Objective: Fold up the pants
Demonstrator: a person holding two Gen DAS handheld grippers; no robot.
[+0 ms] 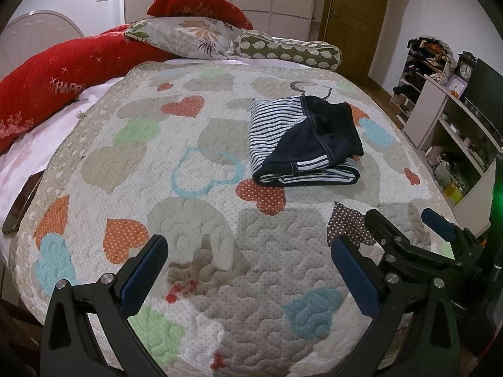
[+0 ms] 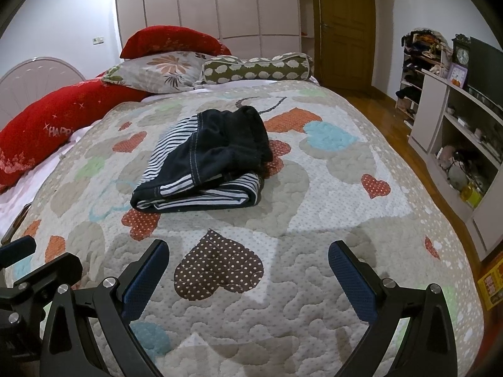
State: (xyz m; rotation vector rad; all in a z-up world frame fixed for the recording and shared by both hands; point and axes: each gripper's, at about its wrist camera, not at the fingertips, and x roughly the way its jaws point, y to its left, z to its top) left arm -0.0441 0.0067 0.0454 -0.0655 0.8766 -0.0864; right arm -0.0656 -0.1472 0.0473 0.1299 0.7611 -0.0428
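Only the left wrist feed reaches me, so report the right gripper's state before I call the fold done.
Observer: The right gripper is open and empty, above a brown white-dotted heart patch on the quilt.
Operator: Now check the floor on that side.
Observer: A yellow printed cardboard box lies on the wooden floor, beside the bed's near right corner.
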